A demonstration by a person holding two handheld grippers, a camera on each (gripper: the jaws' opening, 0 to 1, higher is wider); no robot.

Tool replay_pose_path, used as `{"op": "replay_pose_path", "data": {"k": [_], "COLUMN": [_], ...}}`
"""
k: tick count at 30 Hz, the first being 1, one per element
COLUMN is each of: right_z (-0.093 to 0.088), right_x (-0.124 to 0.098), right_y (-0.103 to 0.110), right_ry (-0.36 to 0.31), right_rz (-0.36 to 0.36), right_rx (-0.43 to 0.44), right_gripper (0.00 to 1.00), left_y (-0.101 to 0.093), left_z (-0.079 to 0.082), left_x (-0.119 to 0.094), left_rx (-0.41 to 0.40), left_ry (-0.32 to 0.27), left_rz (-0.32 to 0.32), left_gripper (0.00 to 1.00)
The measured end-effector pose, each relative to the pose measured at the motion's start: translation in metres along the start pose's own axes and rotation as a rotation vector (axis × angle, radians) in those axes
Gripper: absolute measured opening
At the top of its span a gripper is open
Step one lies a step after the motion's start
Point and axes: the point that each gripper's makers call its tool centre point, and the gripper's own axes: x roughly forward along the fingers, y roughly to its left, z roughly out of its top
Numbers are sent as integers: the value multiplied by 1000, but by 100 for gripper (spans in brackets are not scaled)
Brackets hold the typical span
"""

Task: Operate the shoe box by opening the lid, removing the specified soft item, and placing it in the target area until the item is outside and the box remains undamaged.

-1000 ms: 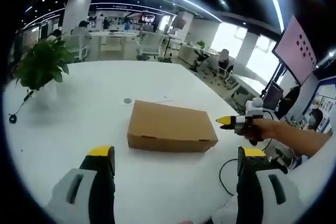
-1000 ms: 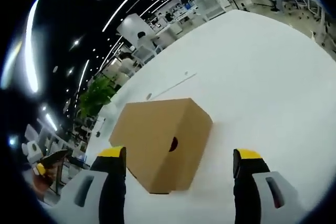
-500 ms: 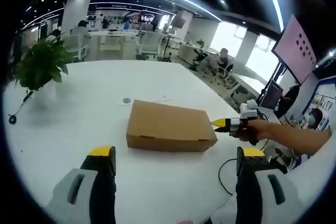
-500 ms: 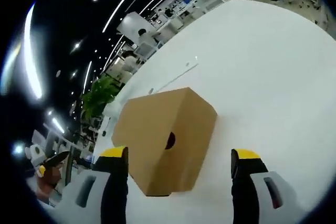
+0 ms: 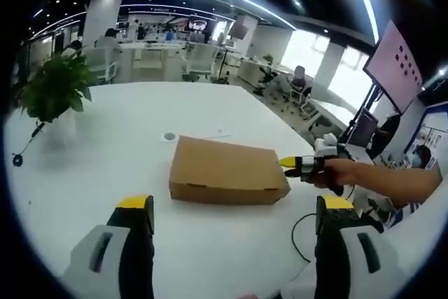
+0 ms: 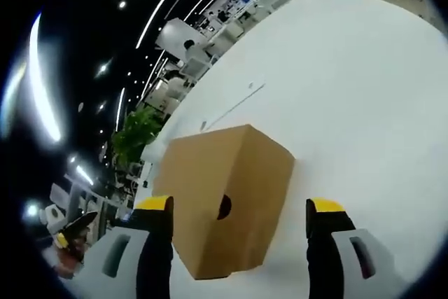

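Left gripper [image 5: 234,209] at frame bottom, jaws wide apart and empty, closed brown shoe box [image 5: 225,171] mid-frame on white table [image 5: 119,145], right gripper [image 5: 288,163] at its right end, jaws spread and empty in its own view, potted plant [image 5: 52,87] upper left.

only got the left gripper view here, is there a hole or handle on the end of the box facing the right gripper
Observer: Yes, the right gripper view shows a dark round hole in the end face of the cardboard shoe box.
Operator: is the right gripper lined up with it
Observer: Roughly; that end sits between the open jaws of the right gripper, untouched.
Operator: lid open on that side
Observer: No, the lid lies flat and closed there.
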Motion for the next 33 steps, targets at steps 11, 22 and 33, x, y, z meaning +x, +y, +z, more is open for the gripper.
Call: {"op": "replay_pose_path", "data": {"k": [11, 22, 33], "right_z": [1, -9, -9], "right_x": [7, 12, 18], "right_y": [0, 0, 8], "right_ry": [16, 59, 57], "right_rz": [5, 41, 66], "right_rx": [-11, 21, 18], "right_gripper": [76, 68, 59], "left_y": [0, 1, -2], "left_z": [2, 4, 7], "left_x": [-2, -3, -5], "left_rx": [2, 3, -7], "left_ry": [-4, -7, -26], "left_rz": [3, 8, 3], "left_gripper": [98, 98, 98]}}
